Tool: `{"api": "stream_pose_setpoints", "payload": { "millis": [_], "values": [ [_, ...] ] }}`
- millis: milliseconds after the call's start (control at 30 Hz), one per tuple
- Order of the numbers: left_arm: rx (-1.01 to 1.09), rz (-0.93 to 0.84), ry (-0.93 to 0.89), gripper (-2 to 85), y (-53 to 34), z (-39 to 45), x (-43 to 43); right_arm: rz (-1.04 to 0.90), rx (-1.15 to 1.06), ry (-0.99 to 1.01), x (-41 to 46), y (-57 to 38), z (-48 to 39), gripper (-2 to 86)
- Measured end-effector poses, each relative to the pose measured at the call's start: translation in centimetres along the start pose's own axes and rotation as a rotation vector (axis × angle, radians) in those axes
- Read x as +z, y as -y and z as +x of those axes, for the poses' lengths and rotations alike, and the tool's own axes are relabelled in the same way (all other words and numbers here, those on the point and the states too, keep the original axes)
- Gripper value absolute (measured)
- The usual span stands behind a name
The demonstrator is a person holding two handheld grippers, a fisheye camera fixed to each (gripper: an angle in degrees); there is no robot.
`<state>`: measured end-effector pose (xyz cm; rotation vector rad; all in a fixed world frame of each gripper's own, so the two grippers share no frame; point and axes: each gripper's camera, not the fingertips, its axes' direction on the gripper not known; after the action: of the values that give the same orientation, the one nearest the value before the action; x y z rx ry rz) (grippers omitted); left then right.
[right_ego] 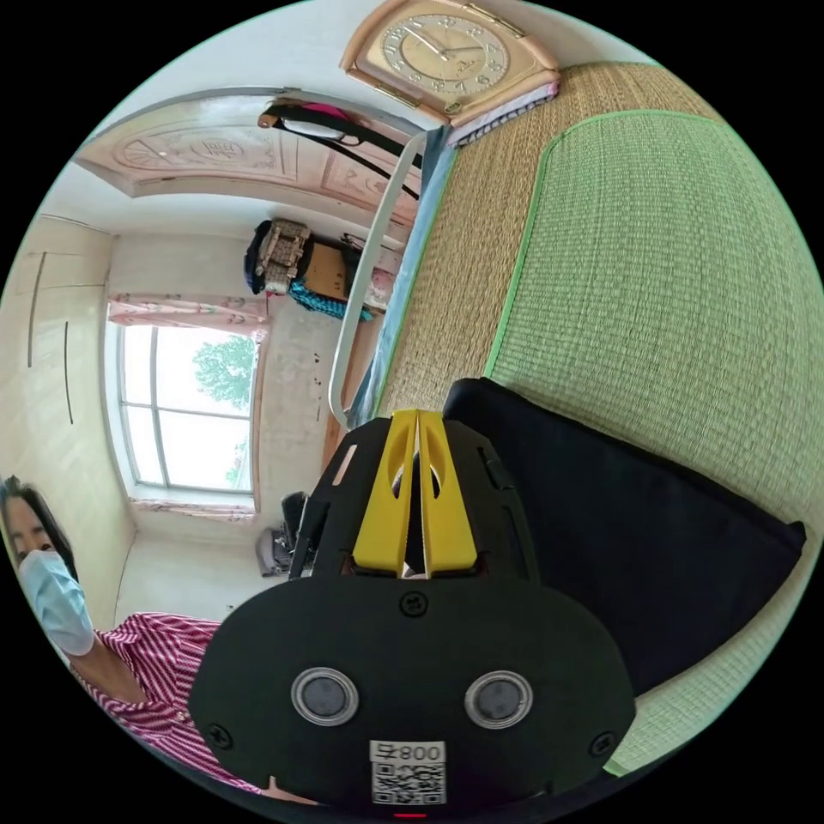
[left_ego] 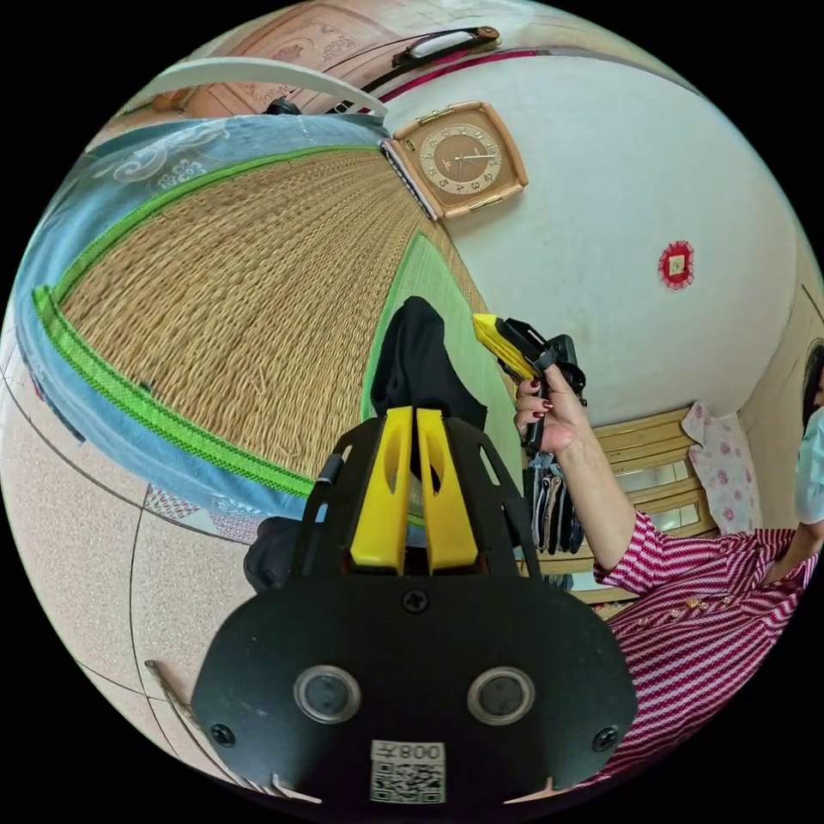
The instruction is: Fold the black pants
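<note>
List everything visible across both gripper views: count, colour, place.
black pants: 1, black, folded on the green mat
green mat: 1, green woven, on top of the straw mat
straw mat: 1, tan with green edging, over the bed
bed sheet: 1, blue, under the straw mat
wall clock: 1, tan square case, leaning at the bed's far end
window: 1, pink curtain, far wall
left gripper: 1, yellow jaws together, empty, near the bed edge
right gripper: 1, yellow jaws together, empty, beside the pants
hand: 1, holding the right gripper
sleeve: 1, red-and-white striped
</note>
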<state>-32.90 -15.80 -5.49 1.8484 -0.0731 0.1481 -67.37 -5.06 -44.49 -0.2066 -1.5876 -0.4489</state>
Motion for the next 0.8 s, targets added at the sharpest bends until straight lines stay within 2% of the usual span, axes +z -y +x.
{"api": "stream_pose_setpoints", "payload": {
  "millis": [200, 367, 567, 800],
  "values": [
    [0.127, 0.073, -0.013, 4.0, 4.2, 1.3, -0.7, -0.05, -0.007, -0.015, 2.8, 1.5, -1.6, 0.1],
    [0.17, -0.1, -0.015, 7.7, 12.4, 0.0, 3.1, -0.042, -0.069, -0.002, 1.6, -0.1, -3.9, 0.0],
    [0.099, -0.347, -0.052, 5.5, 19.8, -2.0, 8.8, -0.14, -0.087, 0.014, 4.8, -3.6, -5.3, 0.0],
    [0.172, -0.354, -0.147, 3.2, 23.4, -0.2, 9.4, -0.155, -0.091, 0.072, 7.6, -4.4, -6.9, 0.1]
  ]
}}
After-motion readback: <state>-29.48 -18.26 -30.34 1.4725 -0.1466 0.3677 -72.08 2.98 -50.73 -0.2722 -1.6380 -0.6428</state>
